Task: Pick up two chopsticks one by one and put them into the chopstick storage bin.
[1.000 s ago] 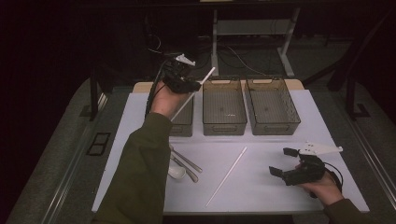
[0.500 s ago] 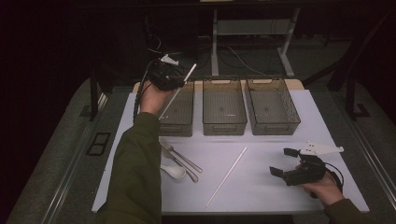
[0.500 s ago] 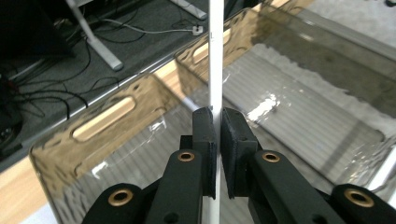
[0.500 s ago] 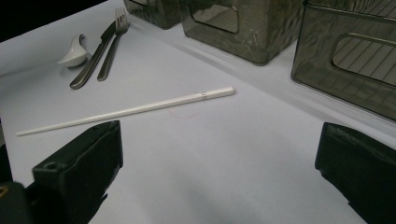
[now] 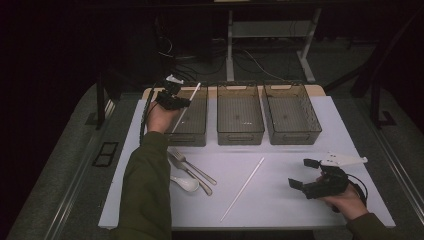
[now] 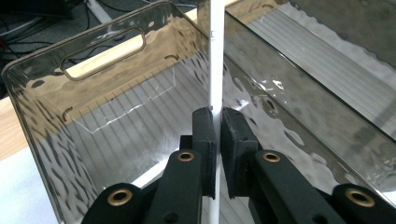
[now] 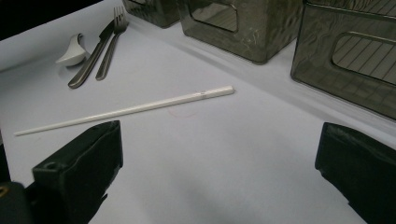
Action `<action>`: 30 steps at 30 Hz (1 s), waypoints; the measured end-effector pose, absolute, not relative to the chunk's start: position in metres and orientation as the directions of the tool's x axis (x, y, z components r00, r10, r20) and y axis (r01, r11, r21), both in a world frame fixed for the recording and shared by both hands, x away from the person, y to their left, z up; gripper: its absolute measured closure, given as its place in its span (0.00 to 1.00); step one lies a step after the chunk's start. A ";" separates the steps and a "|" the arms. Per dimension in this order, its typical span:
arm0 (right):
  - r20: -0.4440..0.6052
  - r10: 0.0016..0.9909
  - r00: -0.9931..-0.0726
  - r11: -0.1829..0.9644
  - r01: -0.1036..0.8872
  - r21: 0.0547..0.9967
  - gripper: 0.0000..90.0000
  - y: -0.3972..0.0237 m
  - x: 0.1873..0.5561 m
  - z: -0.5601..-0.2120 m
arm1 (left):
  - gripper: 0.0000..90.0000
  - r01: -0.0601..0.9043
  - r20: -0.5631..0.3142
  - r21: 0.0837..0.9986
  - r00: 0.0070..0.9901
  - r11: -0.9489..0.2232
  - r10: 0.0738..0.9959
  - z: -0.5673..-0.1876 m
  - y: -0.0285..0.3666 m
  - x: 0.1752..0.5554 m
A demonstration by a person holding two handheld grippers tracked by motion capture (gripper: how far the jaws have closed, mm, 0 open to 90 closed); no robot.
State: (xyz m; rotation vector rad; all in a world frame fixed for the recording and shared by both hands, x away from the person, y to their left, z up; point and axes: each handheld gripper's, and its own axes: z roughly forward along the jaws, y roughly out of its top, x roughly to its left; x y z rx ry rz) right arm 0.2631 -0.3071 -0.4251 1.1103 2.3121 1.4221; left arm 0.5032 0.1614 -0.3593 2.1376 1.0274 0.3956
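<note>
Clamping one white chopstick (image 6: 215, 70), the left gripper (image 5: 172, 97) holds it over the leftmost bin (image 5: 192, 125), at 11 o'clock on the mat (image 5: 300, 210). Right gripper (image 5: 312, 175), jaws wide apart and holding nothing, sits at 4 o'clock. Count: three bins, two chopsticks (second chopstick (image 5: 243, 188) lying mid-mat), one fork (image 5: 195, 167), one knife (image 5: 189, 173), one spoon (image 5: 185, 183). Versus a second ago: left gripper has moved away from the person to the bin's far end; right unchanged.
</note>
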 end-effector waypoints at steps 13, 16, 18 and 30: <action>0.199 0.690 -0.696 0.252 0.488 0.836 0.01 -0.307 0.263 -0.425 | 0.84 0.541 -0.028 0.733 0.629 -0.412 0.777 -0.363 0.162 0.498; 0.199 0.691 -0.695 0.251 0.488 0.836 0.01 -0.307 0.263 -0.425 | 0.79 0.523 -0.031 0.752 0.636 -0.402 0.771 -0.361 0.160 0.491; 0.202 0.692 -0.693 0.250 0.492 0.834 0.01 -0.307 0.263 -0.425 | 0.75 0.521 -0.057 0.765 0.641 -0.379 0.766 -0.358 0.159 0.487; 0.198 0.695 -0.691 0.252 0.493 0.833 0.01 -0.306 0.263 -0.425 | 0.57 0.480 -0.090 0.784 0.714 -0.393 0.694 -0.339 0.126 0.430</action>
